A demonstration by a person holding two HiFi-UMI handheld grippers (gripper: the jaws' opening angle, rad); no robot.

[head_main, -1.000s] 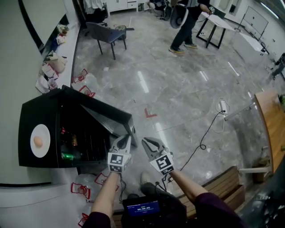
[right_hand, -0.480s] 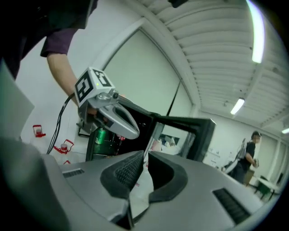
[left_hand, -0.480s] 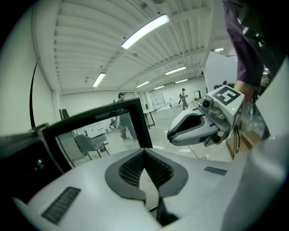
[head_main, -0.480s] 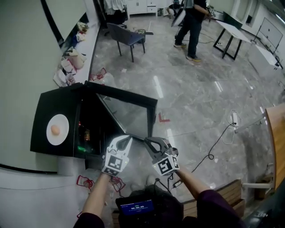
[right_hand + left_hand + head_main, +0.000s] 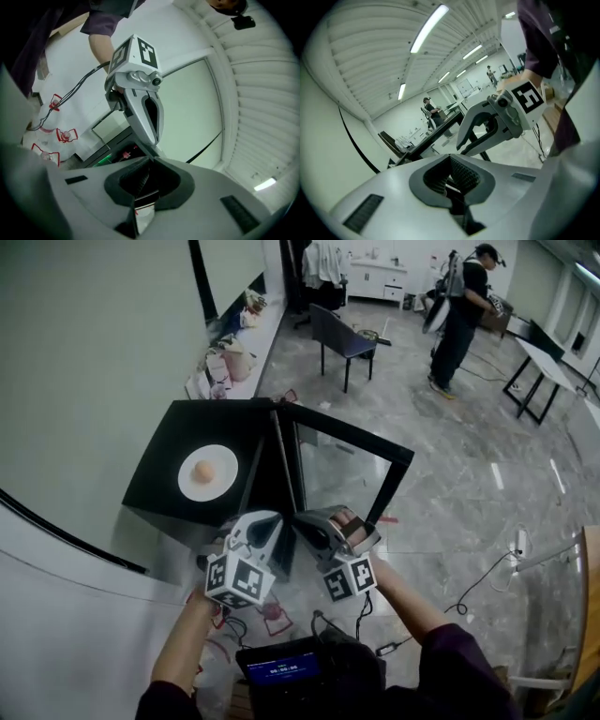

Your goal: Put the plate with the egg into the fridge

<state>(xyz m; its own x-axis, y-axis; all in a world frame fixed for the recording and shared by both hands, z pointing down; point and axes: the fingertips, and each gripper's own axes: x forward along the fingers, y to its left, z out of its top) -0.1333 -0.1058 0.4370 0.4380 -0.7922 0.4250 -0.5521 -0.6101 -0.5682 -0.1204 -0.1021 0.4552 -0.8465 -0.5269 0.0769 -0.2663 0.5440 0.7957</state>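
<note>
Marble floor (image 5: 469, 456); fridge (image 5: 161, 470) door (image 5: 342, 470) open, plate (image 5: 223, 487) with egg (image 5: 203, 471) on top. Left gripper (image 5: 270, 518) and right gripper (image 5: 302, 520) near door, jaws pressed together, empty.

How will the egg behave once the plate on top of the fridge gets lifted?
The egg lies loose on the shallow white plate, so it will probably roll if the plate is tilted. The plate looks rigid and likely smooth, so it may slip when gripped.

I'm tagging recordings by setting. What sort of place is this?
Likely a lab or workshop hall, not a home: a small black fridge stands on a wide polished floor, with a work table beyond and a cable trailing nearby.
</note>
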